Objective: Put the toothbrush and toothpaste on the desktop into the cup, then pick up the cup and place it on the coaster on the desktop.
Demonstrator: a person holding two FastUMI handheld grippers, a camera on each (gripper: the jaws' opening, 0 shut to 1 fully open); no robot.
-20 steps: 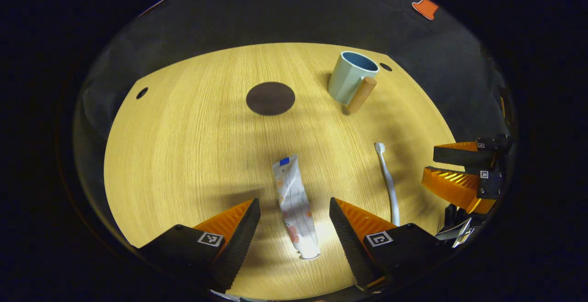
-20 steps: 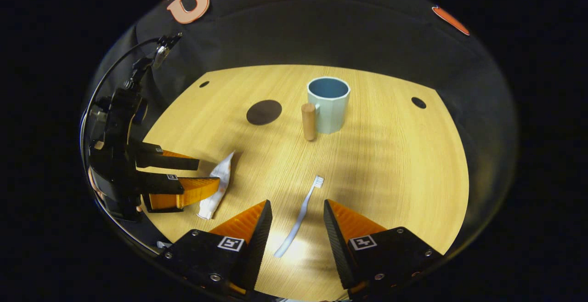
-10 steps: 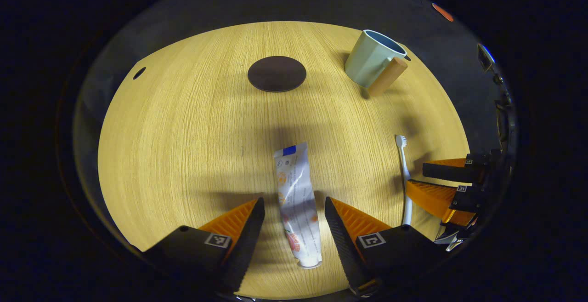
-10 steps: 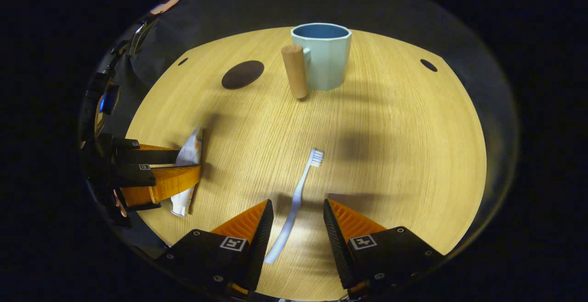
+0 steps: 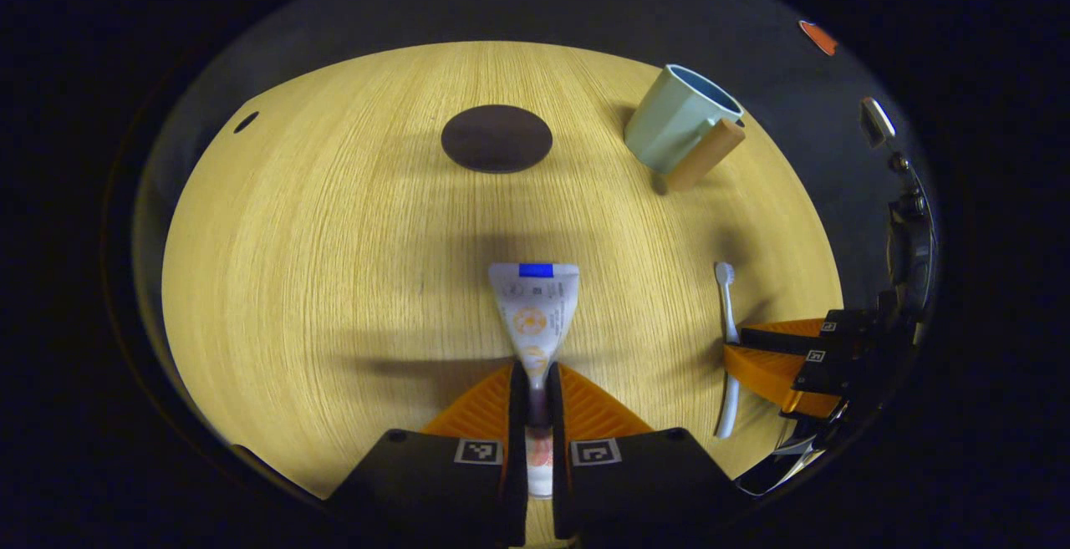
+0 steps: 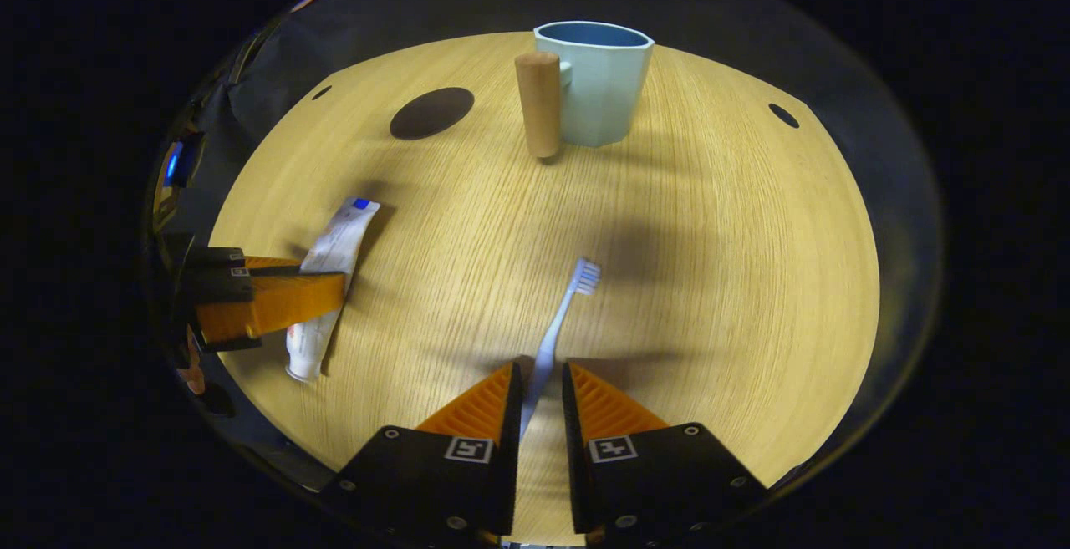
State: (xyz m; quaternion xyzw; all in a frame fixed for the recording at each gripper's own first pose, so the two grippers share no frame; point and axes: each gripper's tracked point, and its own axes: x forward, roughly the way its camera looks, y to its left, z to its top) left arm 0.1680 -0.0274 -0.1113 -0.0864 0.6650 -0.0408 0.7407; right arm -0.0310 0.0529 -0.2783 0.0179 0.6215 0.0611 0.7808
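Wooden counter (image 5: pixel 334 240) under both grasps: your left gripper (image 5: pixel 536 399) is clamped on the toothpaste (image 5: pixel 533 307), your right gripper (image 6: pixel 539 394) on the toothbrush (image 6: pixel 556 327). Next, lift each and lower it into the cup (image 6: pixel 598 85), upright beyond; coaster (image 6: pixel 430 112) waits beside it.

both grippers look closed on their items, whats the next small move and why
Probably lift both straight up. The left gripper pinches the toothpaste and the right gripper pinches the toothbrush, both low over the desktop; the cup stands upright farther off.
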